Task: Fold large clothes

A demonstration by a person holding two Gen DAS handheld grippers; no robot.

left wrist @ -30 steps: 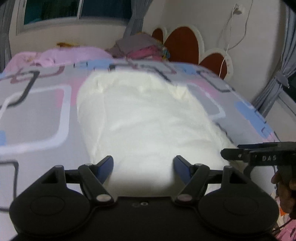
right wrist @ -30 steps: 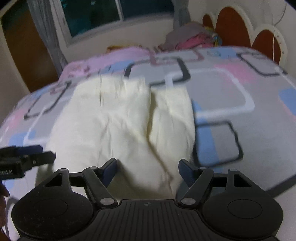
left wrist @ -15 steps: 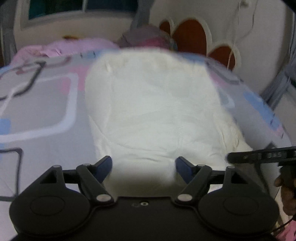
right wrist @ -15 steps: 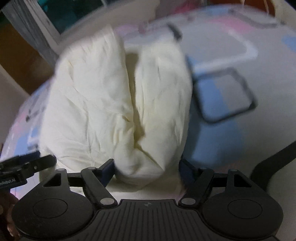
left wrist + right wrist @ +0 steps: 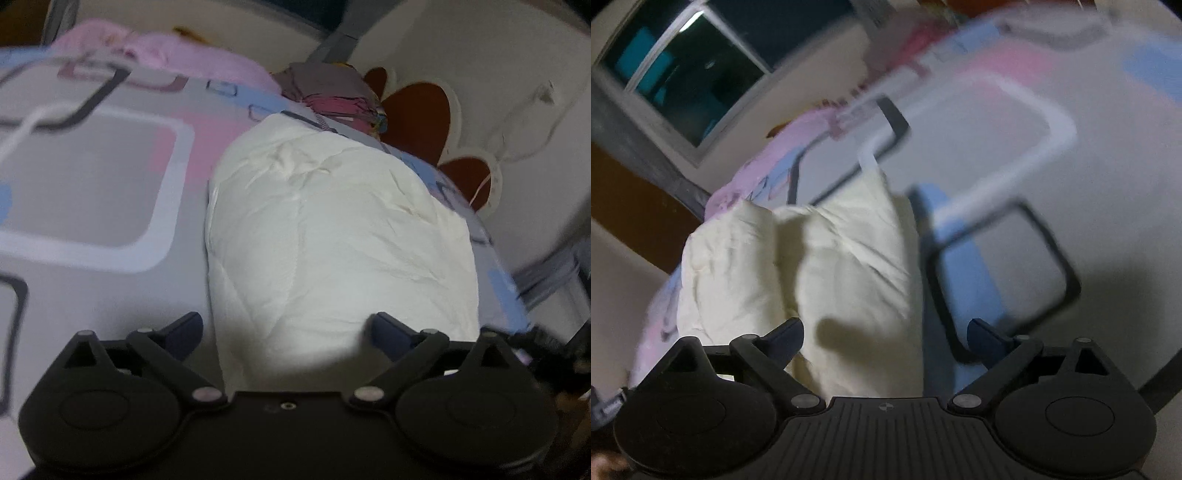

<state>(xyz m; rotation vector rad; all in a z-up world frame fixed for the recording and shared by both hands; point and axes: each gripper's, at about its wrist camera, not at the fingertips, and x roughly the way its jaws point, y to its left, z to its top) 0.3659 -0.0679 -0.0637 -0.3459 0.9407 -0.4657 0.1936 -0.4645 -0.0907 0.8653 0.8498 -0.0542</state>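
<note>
One cream garment (image 5: 340, 236) lay folded on my patterned bedspread (image 5: 92, 177), one clothes pile (image 5: 332, 92) beyond it, my two grippers angled down at its near edge, left gripper (image 5: 288, 332) and right gripper (image 5: 886, 336) both opening, apparently gripping nothing

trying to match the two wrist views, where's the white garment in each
Left wrist: the white garment fills the centre and right, reaching down between the open fingers.
Right wrist: it lies lower left of centre, folded in a heap.
Shared landmark: the pink blanket beyond it on the patterned bedspread.
</note>
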